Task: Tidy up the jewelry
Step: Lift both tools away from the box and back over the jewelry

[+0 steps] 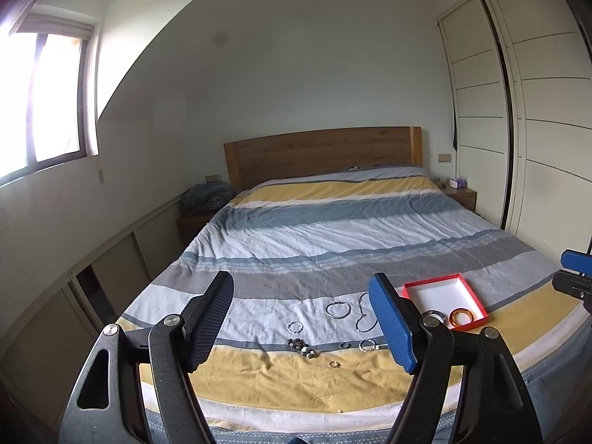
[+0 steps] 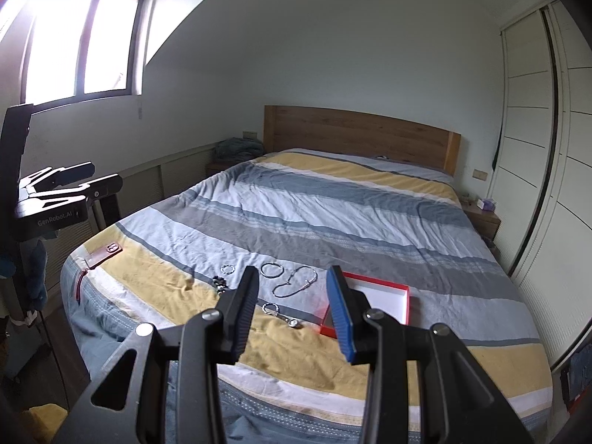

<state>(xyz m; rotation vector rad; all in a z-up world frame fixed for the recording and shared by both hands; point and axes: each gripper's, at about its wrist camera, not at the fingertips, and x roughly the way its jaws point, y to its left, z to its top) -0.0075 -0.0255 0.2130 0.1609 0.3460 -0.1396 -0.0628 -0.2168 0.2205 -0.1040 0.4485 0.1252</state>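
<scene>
Jewelry lies spread on the striped bedspread [image 1: 333, 222] near the foot of the bed, and I take the red box [image 1: 446, 305] as my landmark. My left gripper [image 1: 301, 327] hangs above the foot of the bed with its jaws wide apart, holding nothing. My right gripper [image 2: 292, 312] is also released, its fingers spread and empty, and the box is just behind its blue finger.

Nearest to me, on the yellow stripe well left of the box, rests a small gold ring [image 1: 334, 363]. A little further is a dark beaded cluster [image 1: 301, 346], and between it and the box a small silver ring with a clasp [image 1: 366, 345]. Beyond these, left of the box, I see a small beaded bracelet [image 1: 295, 327], then a pair of thin silver hoops [image 1: 337, 310], and a long silver chain [image 2: 296, 281] just beside the box.

Inside the box, in its near corner, lie an amber bangle [image 1: 461, 316] and a silver bangle [image 1: 433, 314], close together. The box floor is white.

Far behind the box stands the wooden headboard [image 1: 322, 155]. A brown case [image 2: 107, 251] lies on the bed's left corner, well apart from the box.
</scene>
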